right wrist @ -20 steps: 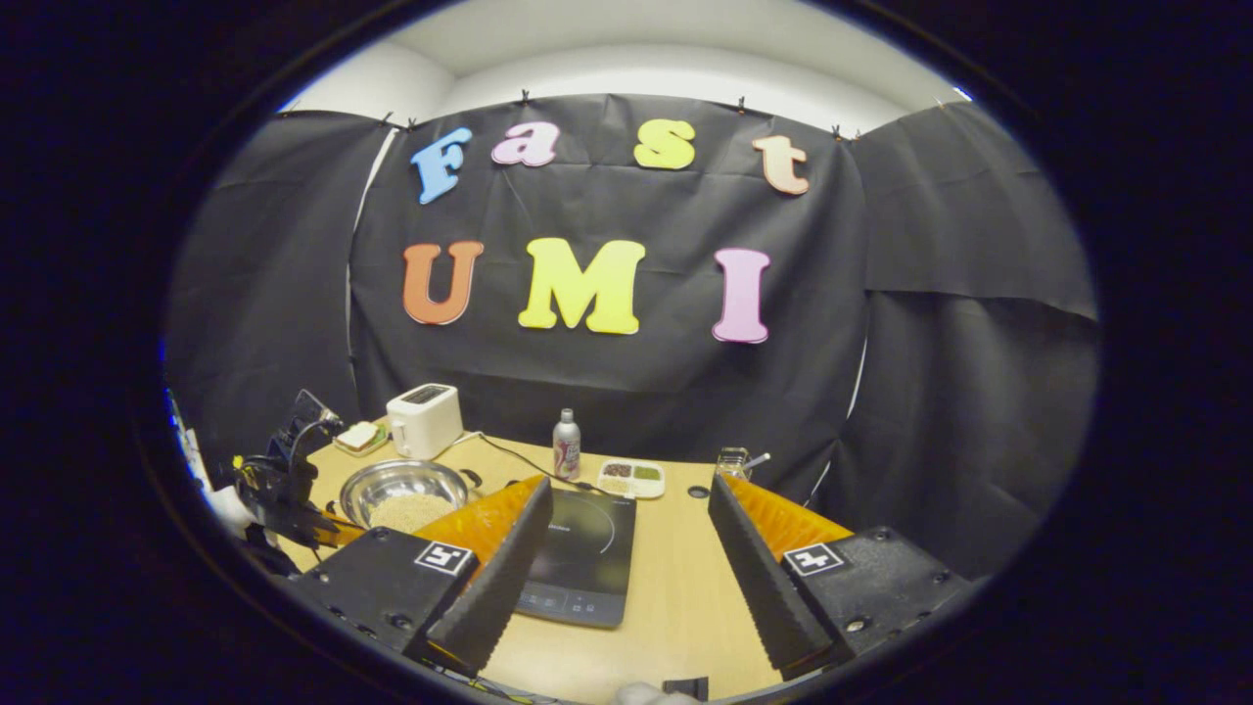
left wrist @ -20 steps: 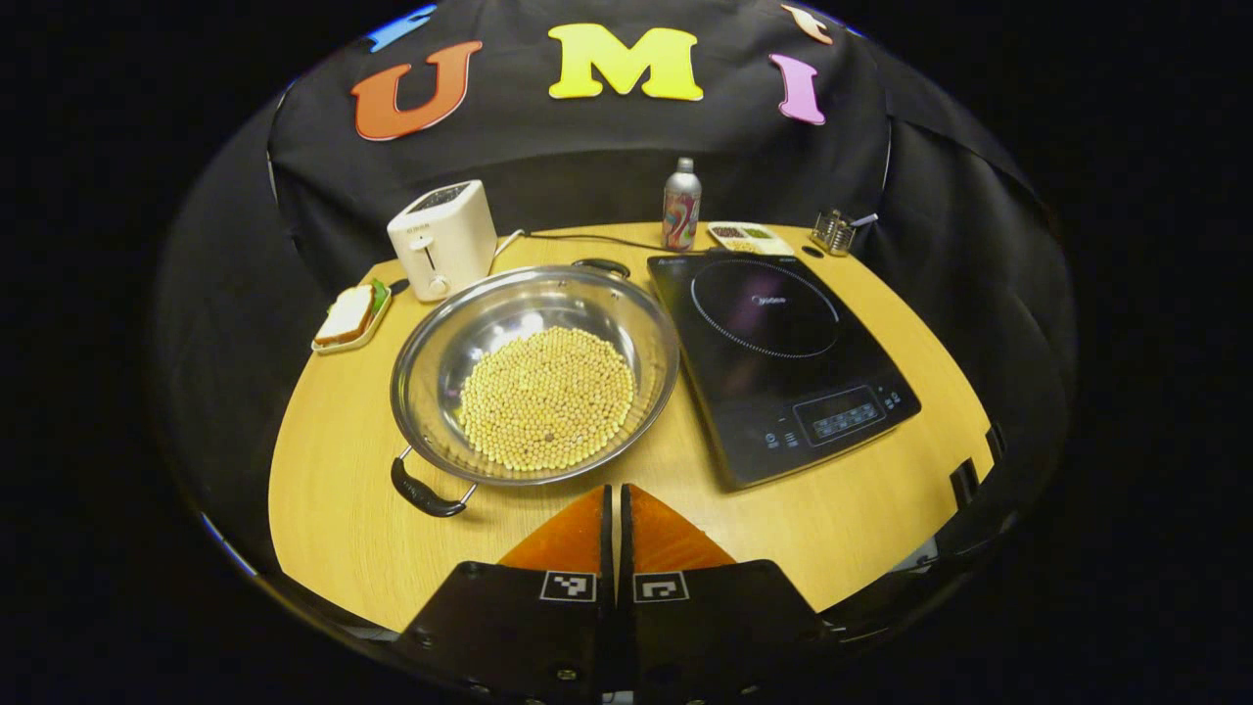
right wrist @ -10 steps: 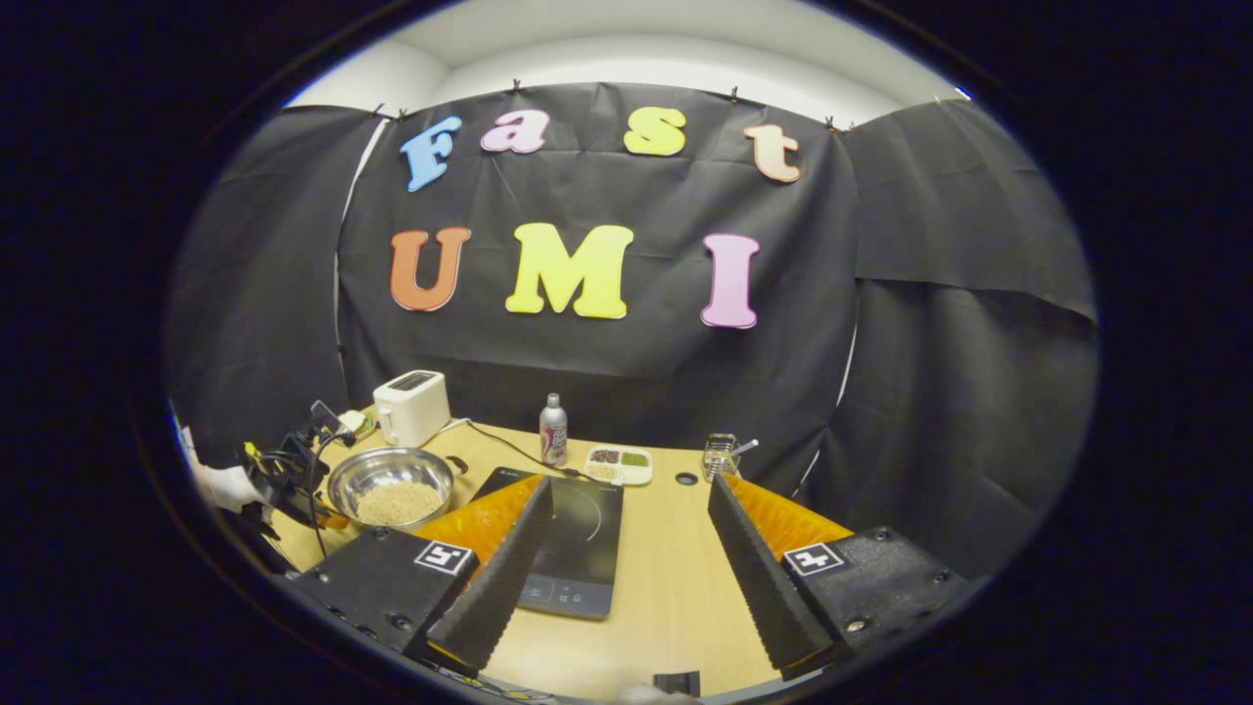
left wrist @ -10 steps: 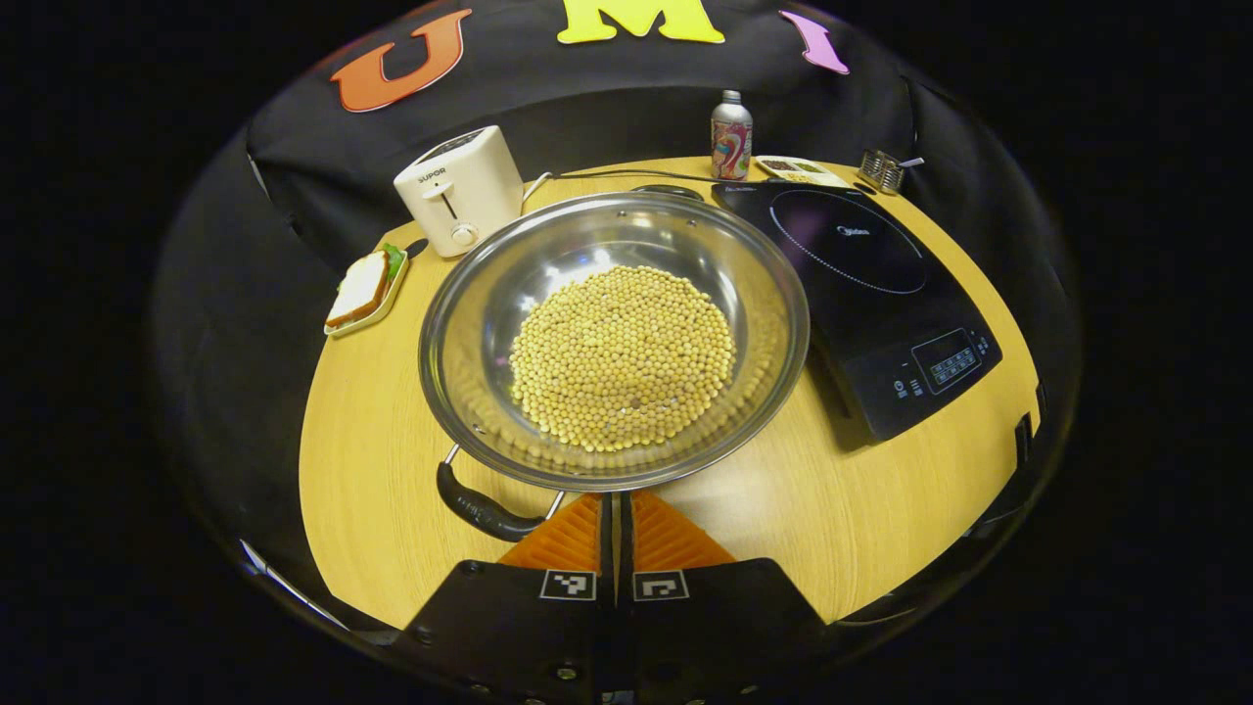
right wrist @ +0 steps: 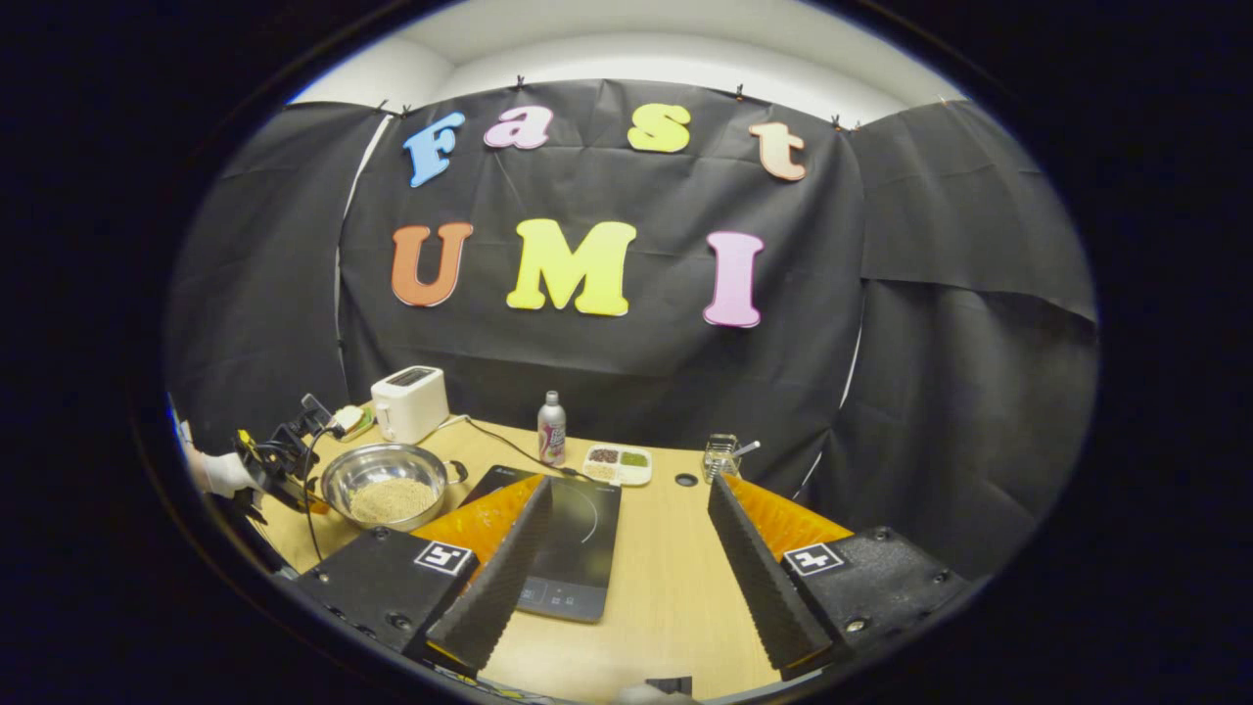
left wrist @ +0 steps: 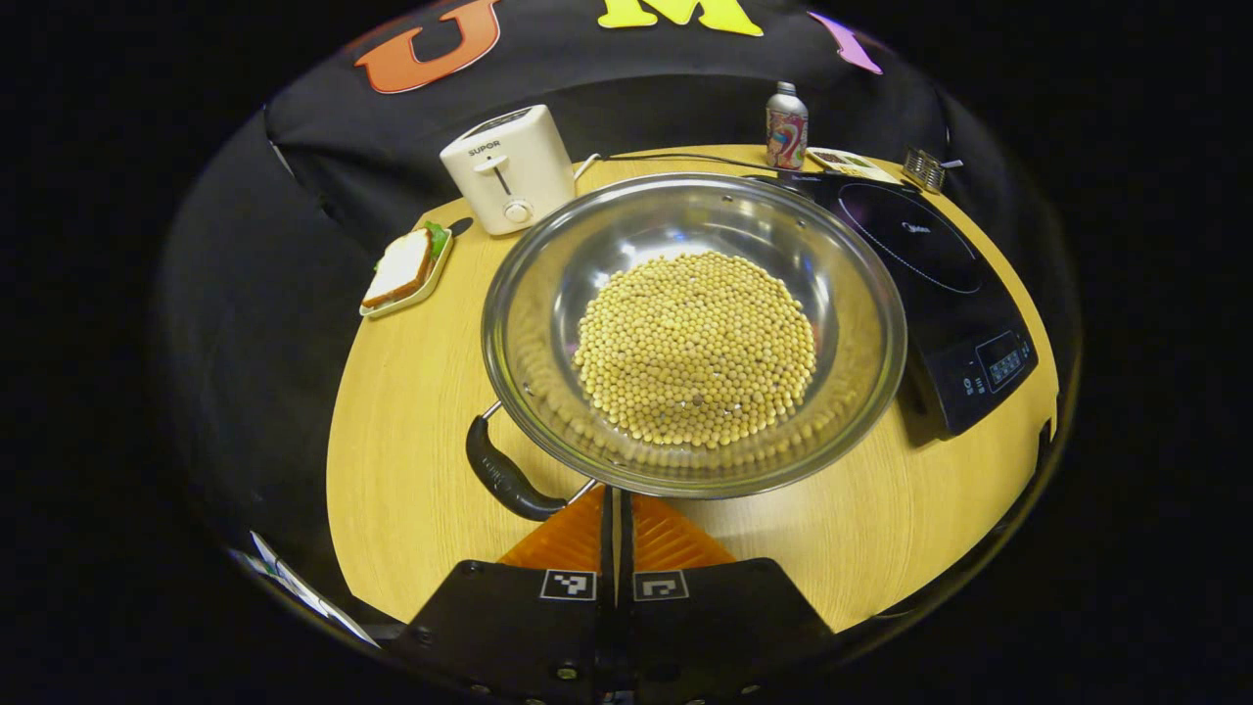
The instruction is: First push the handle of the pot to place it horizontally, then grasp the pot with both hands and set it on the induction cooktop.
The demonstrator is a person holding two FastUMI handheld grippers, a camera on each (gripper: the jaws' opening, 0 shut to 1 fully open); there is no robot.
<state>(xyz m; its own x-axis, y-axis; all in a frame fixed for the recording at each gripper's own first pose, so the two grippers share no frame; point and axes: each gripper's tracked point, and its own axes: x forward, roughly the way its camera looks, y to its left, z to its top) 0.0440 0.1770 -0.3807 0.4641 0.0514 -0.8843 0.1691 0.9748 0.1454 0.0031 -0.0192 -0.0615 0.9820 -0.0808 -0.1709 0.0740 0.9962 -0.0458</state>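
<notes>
The pot (left wrist: 685, 333) is shiny polished metal with a matt black handle (left wrist: 504, 480). The table (left wrist: 411, 431) looks like smooth pale wood. The induction cooktop (left wrist: 930, 264) has a glossy black top.

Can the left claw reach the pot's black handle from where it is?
Probably yes. The left claw, shut, sits right beside the near handle of the pot, with nothing between them.

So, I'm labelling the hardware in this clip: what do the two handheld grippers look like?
Each gripper has a black blocky body with a small square black-and-white marker on each finger base. The left gripper has ribbed wedge fingers. The right gripper has serrated inner pads. Farther off in the right gripper view, the left one carries dark cables and is held by a white-gloved hand.
</notes>
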